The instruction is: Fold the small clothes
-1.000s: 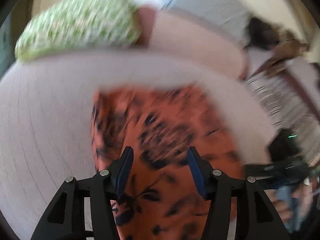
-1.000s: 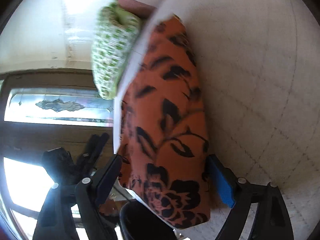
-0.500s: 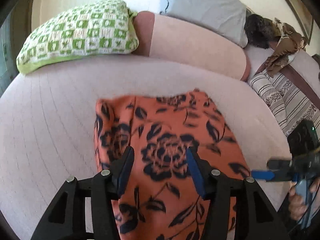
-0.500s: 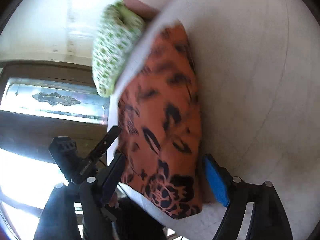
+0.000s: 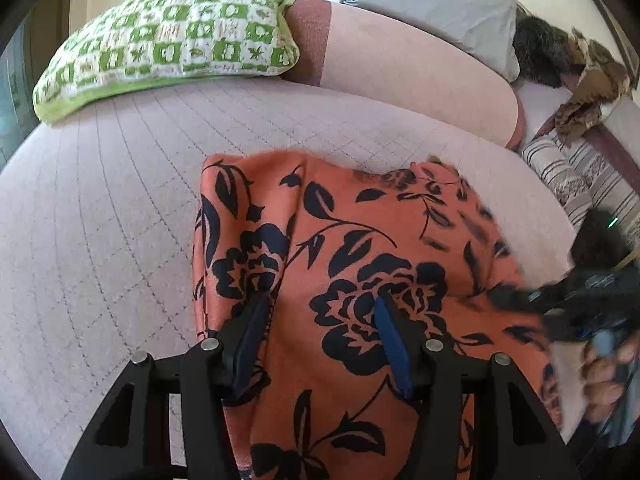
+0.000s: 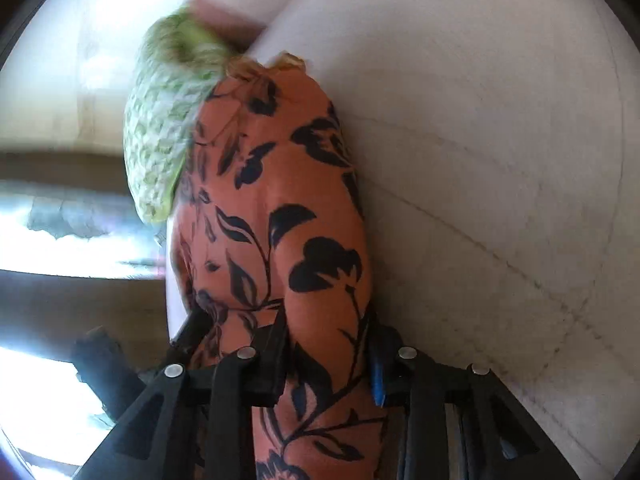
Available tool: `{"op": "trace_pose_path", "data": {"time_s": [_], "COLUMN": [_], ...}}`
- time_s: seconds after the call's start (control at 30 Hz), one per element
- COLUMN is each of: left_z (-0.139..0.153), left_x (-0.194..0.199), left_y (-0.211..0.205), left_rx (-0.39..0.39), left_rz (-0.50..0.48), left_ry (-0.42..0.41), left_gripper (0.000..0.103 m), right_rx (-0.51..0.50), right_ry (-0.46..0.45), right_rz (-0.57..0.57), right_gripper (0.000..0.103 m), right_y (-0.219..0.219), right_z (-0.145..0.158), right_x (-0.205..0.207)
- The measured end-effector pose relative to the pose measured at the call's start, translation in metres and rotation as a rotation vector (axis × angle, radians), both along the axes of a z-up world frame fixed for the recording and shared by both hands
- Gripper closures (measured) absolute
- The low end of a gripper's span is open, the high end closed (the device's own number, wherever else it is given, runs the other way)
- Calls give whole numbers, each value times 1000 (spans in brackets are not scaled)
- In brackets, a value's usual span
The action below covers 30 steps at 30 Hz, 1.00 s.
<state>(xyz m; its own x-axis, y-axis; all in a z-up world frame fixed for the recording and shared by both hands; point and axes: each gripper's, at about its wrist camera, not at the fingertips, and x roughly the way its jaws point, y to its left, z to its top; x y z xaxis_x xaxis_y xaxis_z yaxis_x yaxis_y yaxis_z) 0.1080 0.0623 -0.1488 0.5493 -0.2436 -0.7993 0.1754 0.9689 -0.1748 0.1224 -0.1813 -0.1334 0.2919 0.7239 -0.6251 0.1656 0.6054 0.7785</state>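
Gripping orange flowered cloth (image 6: 296, 216), right gripper (image 6: 328, 344) narrowed on bunched fold. Left gripper (image 5: 320, 320) parted wide above cloth, holding nothing. Cloth lies on quilted bed (image 5: 100, 220).

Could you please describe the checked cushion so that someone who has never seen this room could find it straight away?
Start at the pale quilted bed cover and look to its far left edge. The green-and-white checked cushion lies there, left of the plain pink bolster. It is the only green patterned thing; the grey pillow and the orange floral garment look nothing like it.
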Motion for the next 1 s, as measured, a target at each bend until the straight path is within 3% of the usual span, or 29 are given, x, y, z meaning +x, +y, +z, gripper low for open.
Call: {"op": "trace_pose_path", "data": {"time_s": [0.07,0.1,0.23,0.33,0.37,0.4,0.47,0.53,0.63,0.67,0.7,0.77,0.83,0.87,1.0], "left_z": [1,1,0,0,1,1,1,1,4,8,14,26,34,35,27], "left_x": [0,1,2,2,1,0,-1,-2,-5,-6,-7,-11,-18,-22,-44], "left_y": [3,5,3,4,4,4,3,-2,0,5,13,31,51,61,86], "left_rx": [-26,-44,-37,-48,-47,-50,-54,-39,-44,-71,-118,-210,-257,-273,-391], "left_rz": [3,10,10,13,13,13,6,2,-6,1,18,58,111,135,181], "left_ry": [1,5,0,4,2,1,-2,-4,-12,-9,-4,-1,-1,15,128], "left_gripper": [46,46,46,46,46,46,46,46,46,46,46,44,31,31,31], "right_rx": [-15,-11,-8,16,6,-59,-140,-84,-87,-122,-180,-241,-240,-222,-187], "right_ry": [-41,-48,-78,-21,-21,-50,-106,-40,-94,-96,-121,-205,-269,-303,-336], "right_rz": [34,44,-41,-11,7,7,6,-54,-38,-28,-31,-32,7,48,212], "right_gripper": [55,41,29,30,59,71,74,73,63,46,36,35,35,35,33], "right_y": [3,0,-13,-3,0,4,7,0,0,-1,-2,-5,-1,7,41], "right_z": [17,24,33,12,9,15,20,-12,9,17,30,57,78,87,86], "right_x": [-4,-3,19,61,66,68,59,63,55,51,43,23,8,1,-25]}}
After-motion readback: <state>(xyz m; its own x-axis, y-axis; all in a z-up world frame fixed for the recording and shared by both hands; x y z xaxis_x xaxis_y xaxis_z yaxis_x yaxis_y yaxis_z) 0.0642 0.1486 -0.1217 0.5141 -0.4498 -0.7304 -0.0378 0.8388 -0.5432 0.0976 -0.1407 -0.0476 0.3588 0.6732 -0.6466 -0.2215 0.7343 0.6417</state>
